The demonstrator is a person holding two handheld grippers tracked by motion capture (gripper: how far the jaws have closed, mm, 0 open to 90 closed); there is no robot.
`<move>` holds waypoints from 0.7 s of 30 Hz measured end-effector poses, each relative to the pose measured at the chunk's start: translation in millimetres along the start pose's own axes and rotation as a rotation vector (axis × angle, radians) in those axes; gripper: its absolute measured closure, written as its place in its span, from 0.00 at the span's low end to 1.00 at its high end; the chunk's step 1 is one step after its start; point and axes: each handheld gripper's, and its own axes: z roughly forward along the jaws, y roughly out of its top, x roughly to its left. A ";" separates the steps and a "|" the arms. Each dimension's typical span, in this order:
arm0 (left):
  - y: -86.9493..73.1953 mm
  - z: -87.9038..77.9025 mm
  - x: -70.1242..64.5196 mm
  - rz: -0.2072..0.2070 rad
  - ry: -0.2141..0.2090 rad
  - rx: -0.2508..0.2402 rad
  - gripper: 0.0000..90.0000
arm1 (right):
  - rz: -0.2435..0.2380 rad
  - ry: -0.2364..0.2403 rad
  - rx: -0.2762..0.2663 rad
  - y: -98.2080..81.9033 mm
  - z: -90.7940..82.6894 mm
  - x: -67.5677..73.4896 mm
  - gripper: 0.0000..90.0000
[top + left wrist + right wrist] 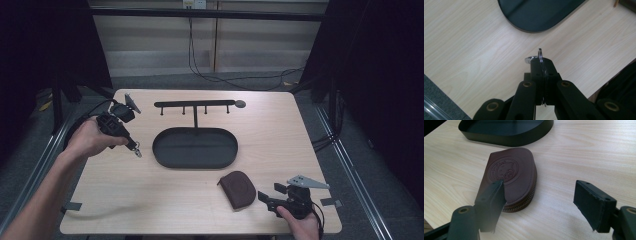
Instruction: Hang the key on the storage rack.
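Left tool (134, 146) is clamped on a key ring (540, 55), lifted; I'd guess hooking it on the rack (195, 104) comes next. Right tool (539, 202) gapes beside the pouch (510, 177).

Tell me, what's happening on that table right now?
Left gripper shut on key ring, held above table. Right gripper open beside brown pouch. Tray and hook rack unobstructed.
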 end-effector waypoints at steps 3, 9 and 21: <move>4.8 -0.3 -2.8 0.011 -0.001 0.005 0.99 | 0.001 0.001 0.000 0.0 -0.2 -0.1 0.28; 9.6 -4.3 -4.7 -0.003 -0.011 -0.013 0.99 | 0.000 0.000 -0.005 -0.2 -0.8 -0.2 0.28; 27.5 -17.1 -6.4 0.037 -0.009 -0.019 0.99 | -0.004 0.003 -0.001 -0.2 -0.4 0.3 0.28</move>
